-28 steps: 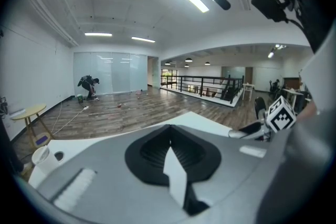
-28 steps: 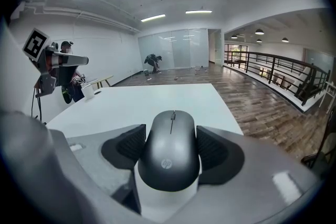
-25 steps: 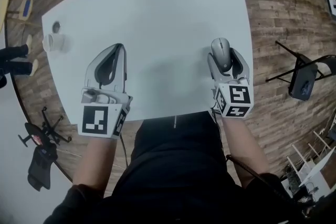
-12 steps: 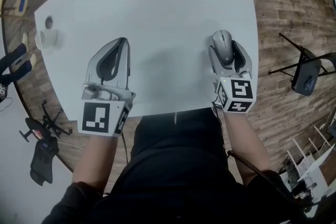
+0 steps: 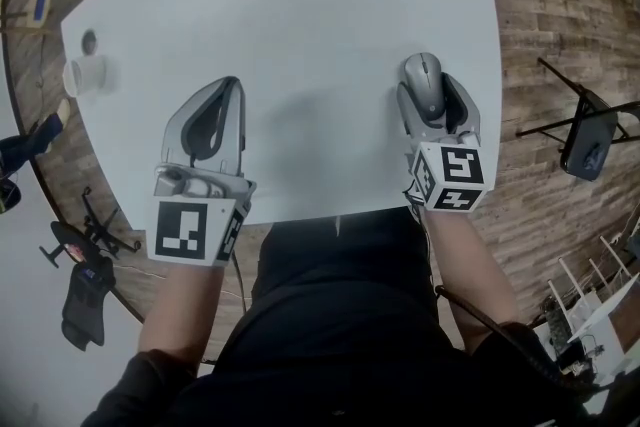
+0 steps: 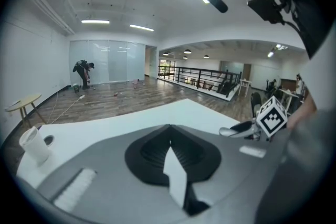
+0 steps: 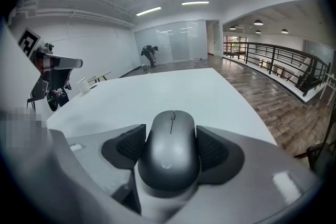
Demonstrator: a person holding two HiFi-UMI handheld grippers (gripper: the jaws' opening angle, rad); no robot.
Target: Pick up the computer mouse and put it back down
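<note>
The dark grey computer mouse [image 5: 424, 81] [image 7: 169, 152] sits between the jaws of my right gripper [image 5: 428, 91] [image 7: 169, 144], near the right front edge of the white table [image 5: 320, 5]. Both black ribbed pads [image 7: 126, 145] lie against the mouse's sides, so the gripper is shut on it. I cannot tell whether the mouse rests on the table or hangs just above it. My left gripper [image 5: 231, 87] [image 6: 169, 136] is over the table's left front part. Its jaws are shut together on nothing.
A white cup [image 5: 88, 75] [image 6: 34, 145] stands at the table's far left edge, beside a small dark hole. A black chair [image 5: 585, 140] stands on the wood floor to the right. Black stands [image 5: 80, 250] lie on the floor at the left.
The head camera has shifted slightly. Both grippers keep their places, and the mouse stays between the right jaws.
</note>
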